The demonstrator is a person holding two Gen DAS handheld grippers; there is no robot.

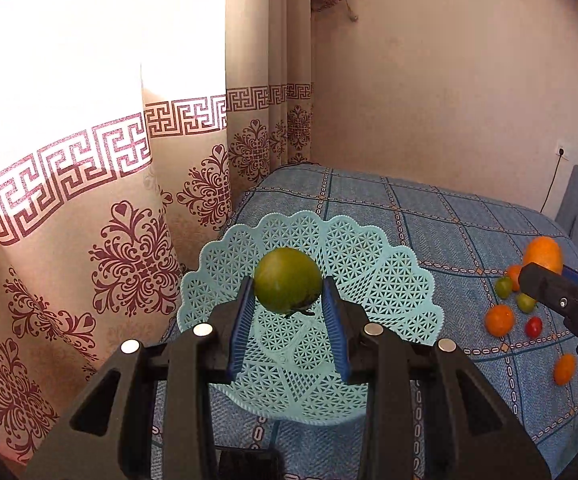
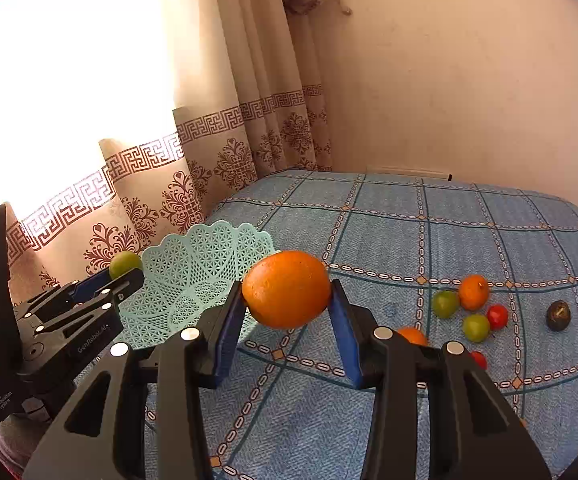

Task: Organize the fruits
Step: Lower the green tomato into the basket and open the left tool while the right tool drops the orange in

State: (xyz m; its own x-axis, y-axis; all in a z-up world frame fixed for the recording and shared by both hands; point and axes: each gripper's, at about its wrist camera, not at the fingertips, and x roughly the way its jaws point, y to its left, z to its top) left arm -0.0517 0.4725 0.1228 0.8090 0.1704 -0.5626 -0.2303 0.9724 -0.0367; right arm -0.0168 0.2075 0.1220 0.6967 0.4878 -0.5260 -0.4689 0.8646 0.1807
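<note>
My left gripper (image 1: 288,286) is shut on a green round fruit (image 1: 287,279), held just above the pale blue lattice basket (image 1: 385,276) on the bed. From the right wrist view the same gripper (image 2: 129,271) and green fruit (image 2: 125,263) hang at the basket's (image 2: 193,272) left rim. My right gripper (image 2: 287,294) is shut on a large orange (image 2: 287,289), held above the bedspread right of the basket. In the left wrist view that orange (image 1: 543,254) shows at the far right, partly behind the right gripper's black body.
Loose small fruits lie on the blue checked bedspread (image 2: 389,220): oranges (image 2: 474,292), green ones (image 2: 445,303), red ones (image 2: 497,316) and a dark round fruit (image 2: 558,315). Patterned curtains (image 1: 137,208) hang close on the left. A wall with a socket and cable stands behind.
</note>
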